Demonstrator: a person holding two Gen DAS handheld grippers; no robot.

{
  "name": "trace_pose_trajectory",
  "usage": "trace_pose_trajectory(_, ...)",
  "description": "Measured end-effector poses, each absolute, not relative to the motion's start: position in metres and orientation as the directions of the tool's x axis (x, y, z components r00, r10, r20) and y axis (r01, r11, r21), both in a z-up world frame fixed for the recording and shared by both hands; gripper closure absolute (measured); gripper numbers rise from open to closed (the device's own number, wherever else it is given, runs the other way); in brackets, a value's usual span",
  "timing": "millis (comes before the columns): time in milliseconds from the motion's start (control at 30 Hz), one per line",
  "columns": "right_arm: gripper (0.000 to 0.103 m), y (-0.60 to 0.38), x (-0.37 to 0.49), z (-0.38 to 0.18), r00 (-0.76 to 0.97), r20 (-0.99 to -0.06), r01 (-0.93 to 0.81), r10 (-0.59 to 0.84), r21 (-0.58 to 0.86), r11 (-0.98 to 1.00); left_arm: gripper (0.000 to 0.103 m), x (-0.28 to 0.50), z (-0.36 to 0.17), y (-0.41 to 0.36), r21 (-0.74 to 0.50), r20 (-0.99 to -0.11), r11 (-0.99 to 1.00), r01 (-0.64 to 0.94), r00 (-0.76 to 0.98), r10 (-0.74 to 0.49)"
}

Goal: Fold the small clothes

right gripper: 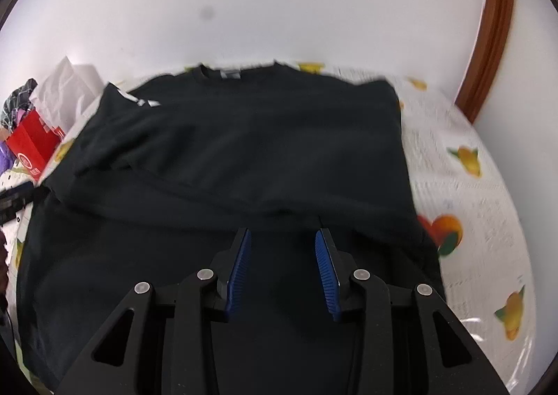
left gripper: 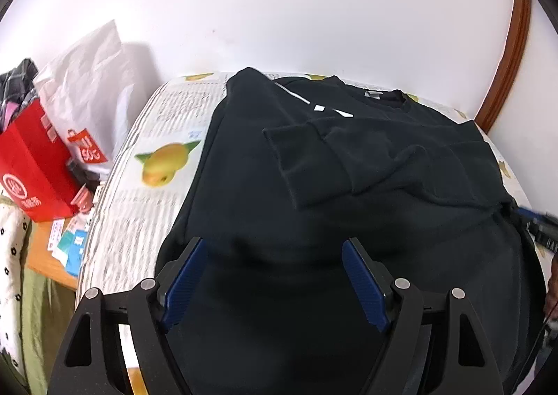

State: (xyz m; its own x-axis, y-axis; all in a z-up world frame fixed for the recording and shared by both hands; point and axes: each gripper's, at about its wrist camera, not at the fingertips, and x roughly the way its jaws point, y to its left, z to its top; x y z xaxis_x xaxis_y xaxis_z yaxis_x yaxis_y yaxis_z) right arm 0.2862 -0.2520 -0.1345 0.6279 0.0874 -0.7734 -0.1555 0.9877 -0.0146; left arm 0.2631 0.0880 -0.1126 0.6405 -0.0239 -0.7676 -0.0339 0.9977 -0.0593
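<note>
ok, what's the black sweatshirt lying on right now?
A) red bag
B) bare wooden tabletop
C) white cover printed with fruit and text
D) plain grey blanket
C: the black sweatshirt is spread over a white cover printed with yellow fruit and lines of text; the red bag stands off to the side.

Both views are bright and evenly lit, the white wall (left gripper: pixel 279 11) nearly washed out. The black sweatshirt (right gripper: pixel 244 150) swallows detail, and motion blur smears the fruit-print cloth (right gripper: pixel 470 185) beside it. Fisheye bending darkens the corners around the wall.
</note>
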Motion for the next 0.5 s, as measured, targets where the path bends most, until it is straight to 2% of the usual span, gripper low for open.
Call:
trace_pose_trajectory(267,0.071,-0.255,0.312,-0.16,0.64,-0.761,-0.15,0.109,0.016,0.988,0.028,0.297,-0.123,0.059,0.053,-0.779,0.999,-0.004,0.625,0.044)
trace_pose_trajectory(500,0.074,-0.258,0.33,-0.169,0.674,-0.735,-0.114,0.069,-0.011,0.993,0.042,0.333,-0.147,0.041,0.106,-0.803,0.994,0.023,0.591,0.072)
